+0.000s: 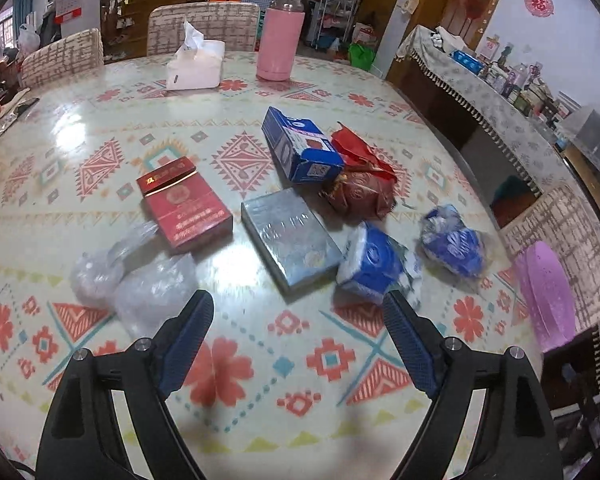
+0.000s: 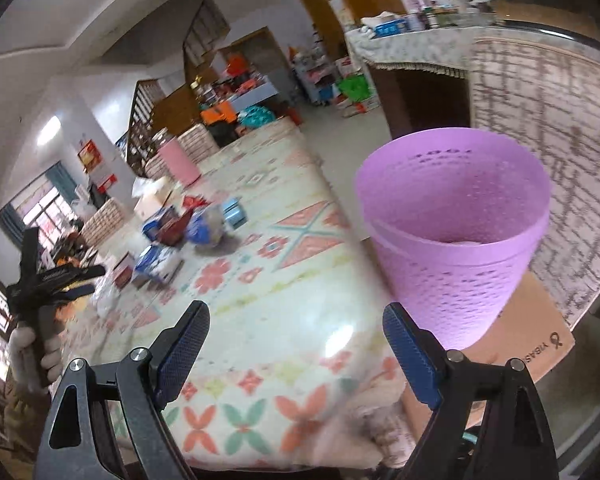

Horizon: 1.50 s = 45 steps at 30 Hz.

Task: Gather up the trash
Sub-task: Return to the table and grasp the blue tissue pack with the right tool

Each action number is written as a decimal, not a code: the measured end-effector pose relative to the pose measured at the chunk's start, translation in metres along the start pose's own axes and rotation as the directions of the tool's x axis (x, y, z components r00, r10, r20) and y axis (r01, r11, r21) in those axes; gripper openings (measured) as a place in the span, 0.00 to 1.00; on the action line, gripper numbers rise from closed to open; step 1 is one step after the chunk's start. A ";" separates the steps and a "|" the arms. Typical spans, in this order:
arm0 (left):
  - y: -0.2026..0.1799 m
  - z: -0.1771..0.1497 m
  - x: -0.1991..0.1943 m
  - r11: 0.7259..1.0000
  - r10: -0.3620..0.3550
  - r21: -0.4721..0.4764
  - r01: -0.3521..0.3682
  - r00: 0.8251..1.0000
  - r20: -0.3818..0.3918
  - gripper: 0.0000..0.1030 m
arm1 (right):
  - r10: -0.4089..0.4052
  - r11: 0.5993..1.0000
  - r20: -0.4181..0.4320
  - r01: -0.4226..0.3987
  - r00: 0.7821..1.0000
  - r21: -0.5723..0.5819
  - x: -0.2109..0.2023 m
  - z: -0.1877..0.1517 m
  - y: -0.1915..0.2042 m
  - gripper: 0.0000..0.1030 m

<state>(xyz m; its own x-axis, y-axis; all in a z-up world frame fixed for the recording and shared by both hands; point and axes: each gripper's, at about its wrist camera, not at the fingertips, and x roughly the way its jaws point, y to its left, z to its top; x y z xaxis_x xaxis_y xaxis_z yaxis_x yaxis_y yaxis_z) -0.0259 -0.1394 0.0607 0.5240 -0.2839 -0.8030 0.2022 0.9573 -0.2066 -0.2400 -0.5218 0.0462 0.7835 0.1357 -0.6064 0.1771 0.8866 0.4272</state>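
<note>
**Litter on the patterned counter, purple bin at its edge**

"YIBAS…" is printed on the cardboard box under the perforated purple bin. On the counter lie a red cigarette pack, a silver pack, a blue carton, a red wrapper, blue-white wrappers and clear plastic. A tissue box and pink flask stand behind. The left hand-held gripper hangs agape above them; the right hand-held gripper is spread too, empty, beside the bin.

Purple perforated bin; red cigarette pack; pink flask.
</note>
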 end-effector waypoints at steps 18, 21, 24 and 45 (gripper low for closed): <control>0.000 0.038 0.083 0.995 0.086 -0.038 -0.091 0.990 -0.108 0.66 | 0.015 0.999 -0.045 -0.016 0.999 -0.030 0.019 0.000 0.030 0.89; -0.002 0.035 0.078 0.997 0.066 -0.035 -0.070 0.992 -0.111 0.56 | 0.036 0.998 -0.063 -0.039 0.997 -0.048 0.027 0.003 0.039 0.89; 0.001 0.026 0.069 0.999 0.032 -0.035 -0.036 0.994 -0.105 0.53 | 0.052 0.994 -0.091 -0.061 0.994 -0.090 0.038 0.007 0.054 0.89; 0.052 0.018 0.055 0.978 -0.178 -0.127 0.168 0.981 -0.074 0.53 | -0.042 0.759 -0.323 -0.180 0.946 -0.626 0.232 0.043 0.227 0.89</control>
<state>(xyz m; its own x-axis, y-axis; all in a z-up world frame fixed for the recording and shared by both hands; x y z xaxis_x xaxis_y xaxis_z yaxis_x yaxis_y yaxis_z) 0.0280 -0.1056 0.0158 0.4170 -0.4448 -0.7926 0.1808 0.8952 -0.4073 0.0079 -0.3085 0.0313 0.5413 0.2336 -0.8077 -0.3797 0.9250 0.0131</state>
